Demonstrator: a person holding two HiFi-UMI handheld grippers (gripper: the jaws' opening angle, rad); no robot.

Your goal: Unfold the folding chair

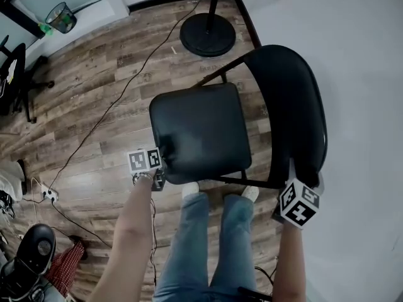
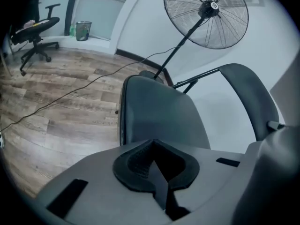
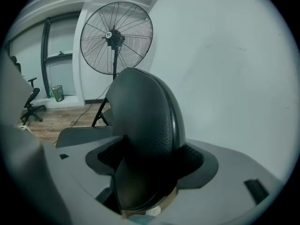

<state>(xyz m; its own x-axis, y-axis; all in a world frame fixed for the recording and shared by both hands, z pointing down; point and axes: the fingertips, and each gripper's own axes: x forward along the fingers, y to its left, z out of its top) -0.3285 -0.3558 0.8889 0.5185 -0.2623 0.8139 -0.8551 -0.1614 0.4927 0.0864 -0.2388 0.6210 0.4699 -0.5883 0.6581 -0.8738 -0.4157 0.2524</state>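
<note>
The black folding chair stands open on the wooden floor, its seat (image 1: 198, 131) roughly level and its backrest (image 1: 296, 106) curving up on the right. My left gripper (image 1: 160, 168) is shut at the seat's near left corner, with nothing seen between its pads. In the left gripper view the closed left gripper (image 2: 157, 172) points over the seat (image 2: 159, 111) toward the backrest (image 2: 248, 97). My right gripper (image 1: 296, 187) is shut on the backrest's near end. The right gripper view shows the backrest (image 3: 145, 116) filling the right gripper (image 3: 145, 177).
A pedestal fan's round base (image 1: 208, 35) stands just beyond the chair, its cable (image 1: 113, 106) trailing across the floor to a power strip (image 1: 49, 195). A white wall (image 1: 365, 74) runs along the right. An office chair (image 1: 16, 80) and waste bin (image 1: 62, 16) are far left. The person's legs (image 1: 208, 244) stand behind the seat.
</note>
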